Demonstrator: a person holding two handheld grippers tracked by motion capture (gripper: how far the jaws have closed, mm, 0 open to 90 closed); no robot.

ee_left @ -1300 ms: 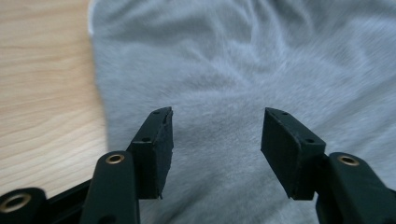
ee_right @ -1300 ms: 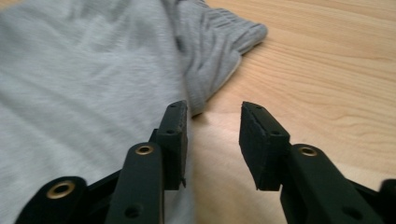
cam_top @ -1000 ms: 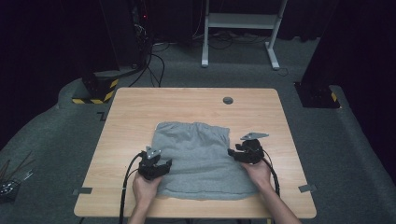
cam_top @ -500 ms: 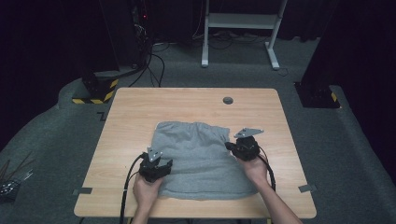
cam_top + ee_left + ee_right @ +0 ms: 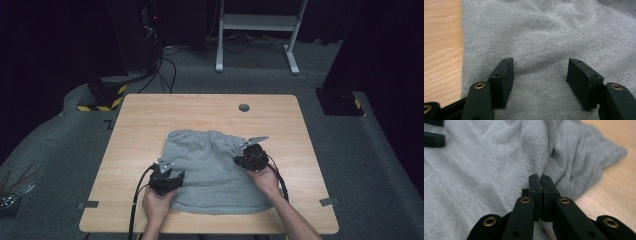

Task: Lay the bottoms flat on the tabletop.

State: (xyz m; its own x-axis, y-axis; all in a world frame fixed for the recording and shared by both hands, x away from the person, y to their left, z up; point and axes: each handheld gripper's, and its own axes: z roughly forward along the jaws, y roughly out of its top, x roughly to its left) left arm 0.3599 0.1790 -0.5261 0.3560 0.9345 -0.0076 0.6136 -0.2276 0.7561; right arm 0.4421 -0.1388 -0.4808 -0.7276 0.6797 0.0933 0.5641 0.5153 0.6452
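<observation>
Grey cloth, one piece, a sweatshirt-like garment [image 5: 212, 172], lies spread on the near middle of the wooden tabletop [image 5: 150, 115] in the high view. Two hands come in from the near edge, each with one gripper. The left gripper [image 5: 166, 175] rests on the garment's near left part, close to its left edge. The right gripper [image 5: 248, 155] sits at the garment's right side, where the cloth is gathered into folds toward the far right corner. One small round dark hole or disc [image 5: 244, 107] marks the tabletop at its far side, well apart from the cloth. Two short strips of tape [image 5: 88, 204] lie on the near corners of the tabletop, one left and one right. On the floor beyond stand one white frame [image 5: 255, 30] and one block with yellow and black stripes [image 5: 100, 97].

In the left gripper view, the two fingers [image 5: 504, 80] stand well apart over the garment [image 5: 544, 37], with flat grey cloth between them and nothing pinched. Bare wood [image 5: 441, 50] shows at the left, just beside the garment's edge.

In the right gripper view, the two fingers [image 5: 534, 192] are pressed together, having just been closing, and a ridge of the garment [image 5: 486, 170] runs into their tips, so they appear to pinch a fold of it. The cloth bunches in several folds to the right, and bare tabletop [image 5: 614, 182] lies beyond. One dark piece of the other gripper [image 5: 434, 140] shows at the far left.
</observation>
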